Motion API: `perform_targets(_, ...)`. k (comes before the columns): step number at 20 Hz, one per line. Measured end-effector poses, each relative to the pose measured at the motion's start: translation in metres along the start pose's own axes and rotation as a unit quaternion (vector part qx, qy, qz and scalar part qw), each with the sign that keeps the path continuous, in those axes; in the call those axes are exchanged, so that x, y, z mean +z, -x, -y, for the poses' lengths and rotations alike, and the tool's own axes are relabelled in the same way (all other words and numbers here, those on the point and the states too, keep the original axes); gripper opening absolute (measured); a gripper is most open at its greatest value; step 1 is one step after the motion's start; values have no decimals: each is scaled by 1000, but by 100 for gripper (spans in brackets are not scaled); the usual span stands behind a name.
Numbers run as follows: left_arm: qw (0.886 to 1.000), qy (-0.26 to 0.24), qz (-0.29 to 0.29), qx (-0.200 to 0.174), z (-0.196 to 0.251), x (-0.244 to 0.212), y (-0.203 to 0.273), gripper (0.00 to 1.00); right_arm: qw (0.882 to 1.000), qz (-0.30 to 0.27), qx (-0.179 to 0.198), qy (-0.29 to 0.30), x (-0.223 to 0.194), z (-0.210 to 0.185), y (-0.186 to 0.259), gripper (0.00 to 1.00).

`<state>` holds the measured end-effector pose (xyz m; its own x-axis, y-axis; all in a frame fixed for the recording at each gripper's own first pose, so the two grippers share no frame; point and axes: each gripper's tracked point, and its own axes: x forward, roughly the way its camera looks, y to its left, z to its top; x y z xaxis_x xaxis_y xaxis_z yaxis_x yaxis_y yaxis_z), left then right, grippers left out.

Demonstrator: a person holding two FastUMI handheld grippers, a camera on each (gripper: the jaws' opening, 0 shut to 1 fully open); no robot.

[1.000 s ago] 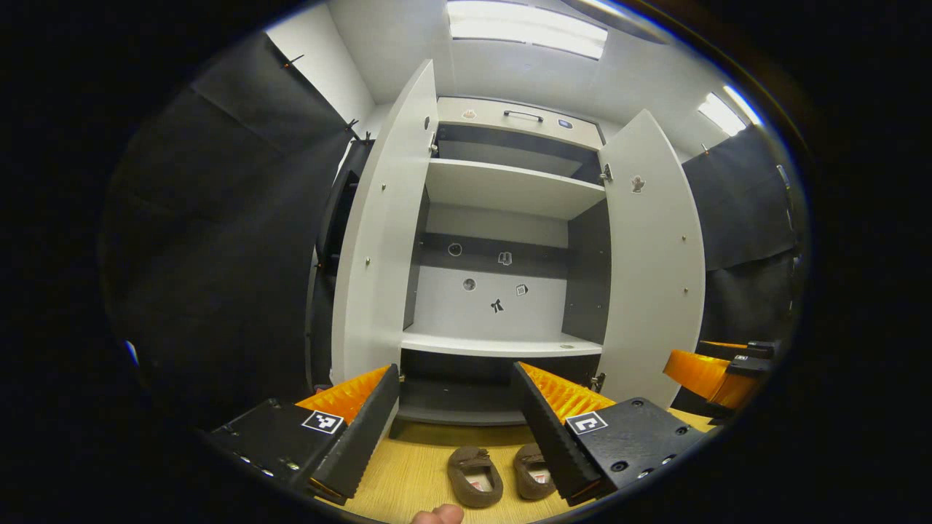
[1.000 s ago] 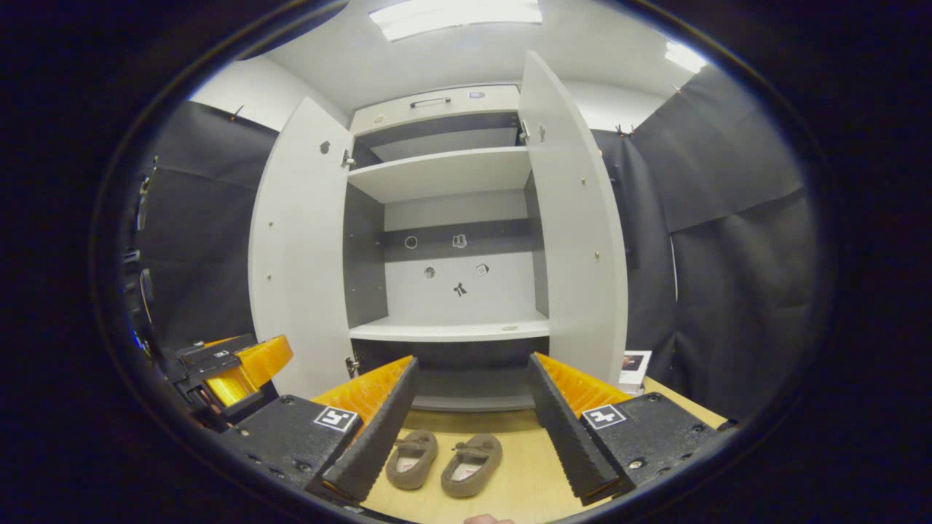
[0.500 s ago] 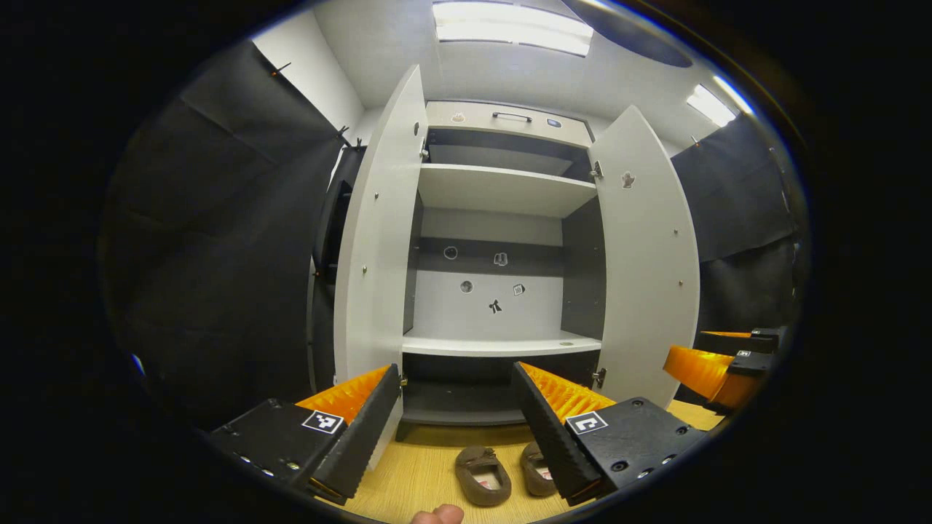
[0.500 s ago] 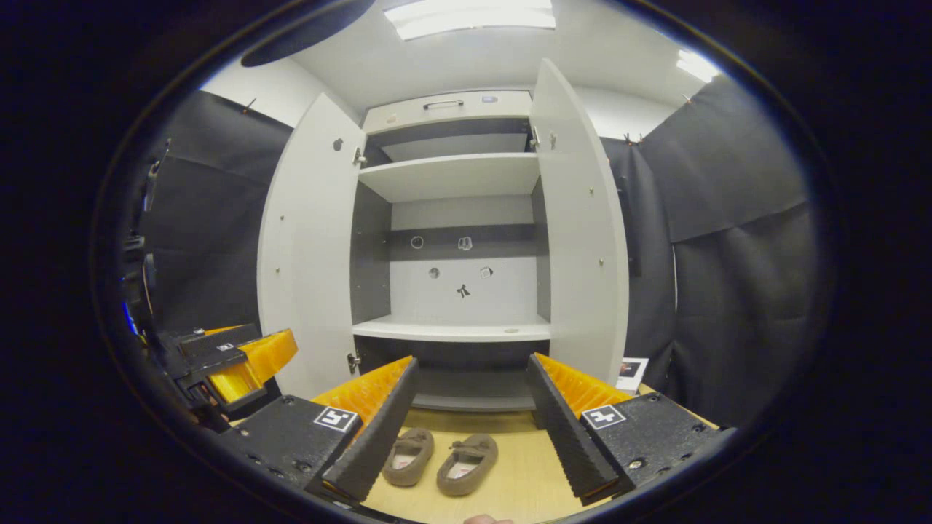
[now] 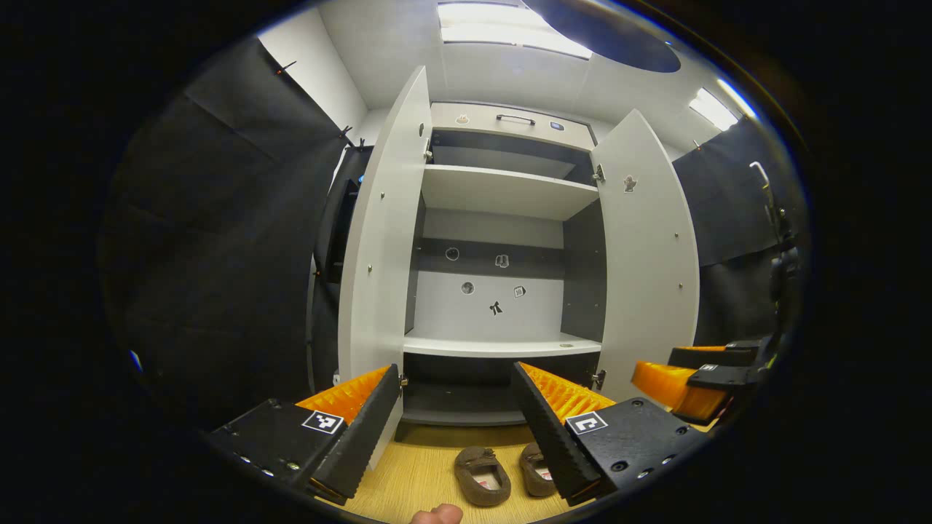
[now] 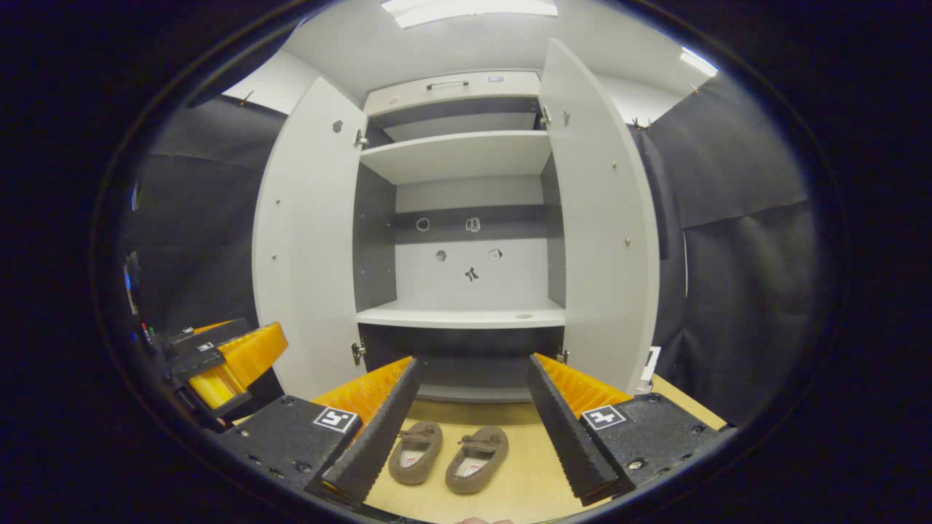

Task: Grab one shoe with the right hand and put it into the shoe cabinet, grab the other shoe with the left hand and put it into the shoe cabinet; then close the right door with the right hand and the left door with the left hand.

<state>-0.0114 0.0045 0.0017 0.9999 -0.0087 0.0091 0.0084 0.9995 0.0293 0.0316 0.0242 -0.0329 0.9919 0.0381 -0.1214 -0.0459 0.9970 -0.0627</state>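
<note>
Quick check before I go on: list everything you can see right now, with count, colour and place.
shoes: two, brown, side by side on the floor in front of the cabinet, toes toward it
shoe cabinet: one, white with dark grey inner walls, straight ahead, shelves bare
cabinet doors: two, white, both swung open
stickers: several, small, on the cabinet's back panel
top handle: one, dark, on the panel above the doors
floor: light wood
ceiling lights: bright panels overhead
small card: one, white, by the right door's foot
left gripper: open, empty, above the shoes
right gripper: open, empty, above the shoes
fingertip: one, at the bottom edge of the left gripper view
</note>
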Motion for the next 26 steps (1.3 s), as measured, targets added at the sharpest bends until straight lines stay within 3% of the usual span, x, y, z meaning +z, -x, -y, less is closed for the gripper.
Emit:
perform_targets(2,1000,9,-2,-2,-2,-1,3,95,999,-49,17,9,-30,-9,-22,97)
perform_targets(6,1000,11,-8,4,-9,-3,6,95,989,-139,48,-30,-104,-25,-67,97)
perform_targets(10,1000,5,-8,7,-15,-4,12,95,972,-233,29,-23,-197,-15,-101,100)
perform_targets(11,1000,6,-8,7,-15,-3,12,95,968,-249,24,-19,-213,-13,-105,96)
perform_targets(15,1000,7,-12,8,-17,-7,7,95,954,-299,12,-10,-259,-8,-122,94)
perform_targets(16,1000,3,-12,10,-18,-8,6,95,951,-309,5,-2,-267,-4,-126,88)
perform_targets(18,1000,-3,-13,12,-16,-10,3,95,944,-329,-2,5,-282,-3,-130,92)
perform_targets(20,1000,0,-14,6,-12,-12,-1,95,940,-339,-11,16,-295,1,-136,88)
perform_targets(22,1000,7,-17,3,-10,-15,-3,95,936,-350,-12,26,-307,2,-141,75)
perform_targets(24,1000,6,-23,3,-10,-18,-5,95,936,-351,-11,35,-315,-1,-148,72)
perform_targets(25,1000,4,-24,3,-9,-19,-6,95,933,-356,-18,43,-319,3,-149,61)
perform_targets(26,1000,3,-26,4,-10,-20,-6,95,934,-354,-23,46,-321,7,-152,57)
